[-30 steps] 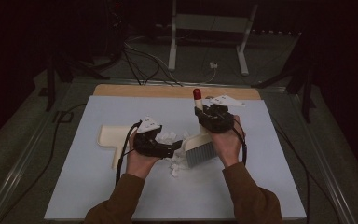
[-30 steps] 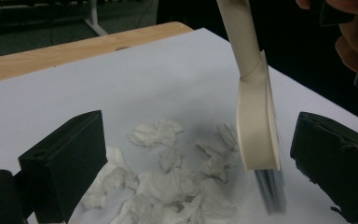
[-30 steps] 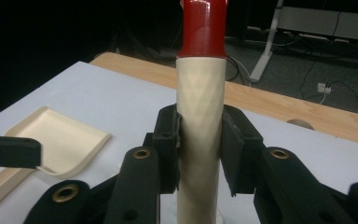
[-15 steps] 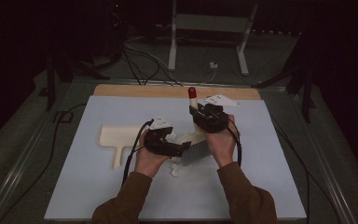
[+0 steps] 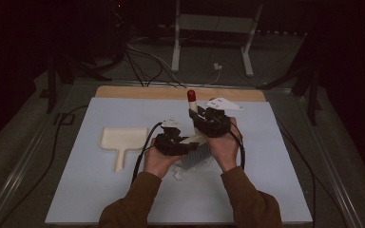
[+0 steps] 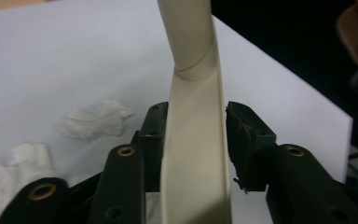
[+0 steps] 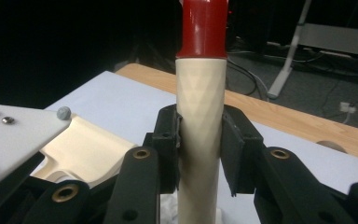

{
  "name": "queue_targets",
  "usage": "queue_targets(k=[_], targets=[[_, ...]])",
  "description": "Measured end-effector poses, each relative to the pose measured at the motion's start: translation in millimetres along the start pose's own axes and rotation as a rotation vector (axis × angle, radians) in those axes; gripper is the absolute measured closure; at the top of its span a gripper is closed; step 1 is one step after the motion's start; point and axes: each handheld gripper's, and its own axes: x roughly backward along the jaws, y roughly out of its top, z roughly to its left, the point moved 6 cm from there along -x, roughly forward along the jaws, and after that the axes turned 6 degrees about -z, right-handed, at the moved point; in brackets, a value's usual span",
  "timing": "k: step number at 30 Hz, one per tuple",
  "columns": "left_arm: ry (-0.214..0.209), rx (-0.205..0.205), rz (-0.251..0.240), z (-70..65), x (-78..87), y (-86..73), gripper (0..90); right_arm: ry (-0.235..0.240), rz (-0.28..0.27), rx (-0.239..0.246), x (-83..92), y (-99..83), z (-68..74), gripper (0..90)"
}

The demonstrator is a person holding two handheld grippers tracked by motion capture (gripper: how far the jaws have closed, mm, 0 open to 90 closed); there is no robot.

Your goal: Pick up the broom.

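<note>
The right claw (image 7: 199, 140) is clamped on the cream handle of a brush (image 7: 200, 116) with a red tip, held near the middle of the surface (image 5: 123, 199). The left claw (image 6: 196, 140) has just been closing and now grips the brush's flat cream part. A dustpan (image 5: 121, 140) lies to the left, and crumpled paper scraps (image 6: 95, 119) lie near the hands.

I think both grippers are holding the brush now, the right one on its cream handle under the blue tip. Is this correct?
Not quite: the tip is red, not blue. The right gripper view shows the right gripper shut on the cream handle just under the red tip. The rest holds: in the left gripper view the left gripper, whose jaws have just been closing, clamps the brush too.
</note>
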Motion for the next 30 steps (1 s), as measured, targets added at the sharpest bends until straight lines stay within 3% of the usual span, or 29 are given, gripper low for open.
queue_targets(k=[1, 3, 4, 7, 10, 13, 15, 17, 20, 21, 25, 28, 29, 30], targets=[[0.001, 0.028, -0.003, 3.5, 2.8, 0.4, 65.7, 0.014, -0.004, -0.009, 0.5, 0.0, -0.7, 69.7], [0.01, 0.046, -0.004, 6.2, 4.4, 0.3, 67.4, 0.03, -0.011, -0.02, 1.2, 0.1, -1.4, 69.6], [0.021, 0.037, 0.001, 8.0, 5.5, 0.0, 68.4, 0.059, -0.016, -0.038, 2.2, 0.1, -2.9, 69.3], [0.04, 0.031, 0.02, 8.9, 6.7, -1.5, 68.6, 0.089, -0.008, -0.043, 1.1, -1.7, -4.1, 67.4], [0.042, 0.022, 0.015, 10.3, 7.8, -1.2, 68.7, 0.149, -0.028, -0.065, 0.1, -2.3, -5.9, 54.0], [0.028, 0.021, 0.008, 10.7, 10.8, -0.3, 68.7, 0.197, 0.012, -0.109, -1.9, -5.3, -9.3, 32.6], [0.025, 0.018, 0.008, 11.3, 12.3, 0.1, 68.8, 0.225, 0.05, -0.128, -3.4, -9.2, -13.7, 24.5], [0.0, 0.01, 0.006, 13.1, 18.4, 0.6, 68.7, 0.254, 0.075, -0.11, -2.9, -13.5, -17.1, 12.6], [-0.018, -0.008, 0.008, 15.0, 23.5, 0.6, 68.7, 0.286, 0.093, -0.093, -1.1, -17.2, -19.3, 5.6], [-0.029, -0.017, 0.011, 16.1, 26.5, 0.6, 68.7, 0.316, 0.101, -0.069, 0.4, -20.0, -22.4, 0.1], [-0.07, -0.041, 0.013, 20.6, 38.3, -0.3, 68.7, 0.364, 0.118, -0.042, 1.9, -23.5, -28.0, 0.0], [-0.123, -0.06, 0.013, 22.7, 46.1, -1.3, 68.7, 0.426, 0.151, -0.005, 2.8, -29.3, -32.4, 0.0], [-0.138, -0.063, 0.013, 23.1, 48.1, -1.5, 68.7, 0.426, 0.151, -0.005, 2.8, -29.3, -32.4, 0.0], [-0.15, -0.067, 0.012, 23.4, 49.6, -1.7, 68.7, 0.464, 0.169, 0.006, 3.2, -32.7, -31.4, 0.0]])
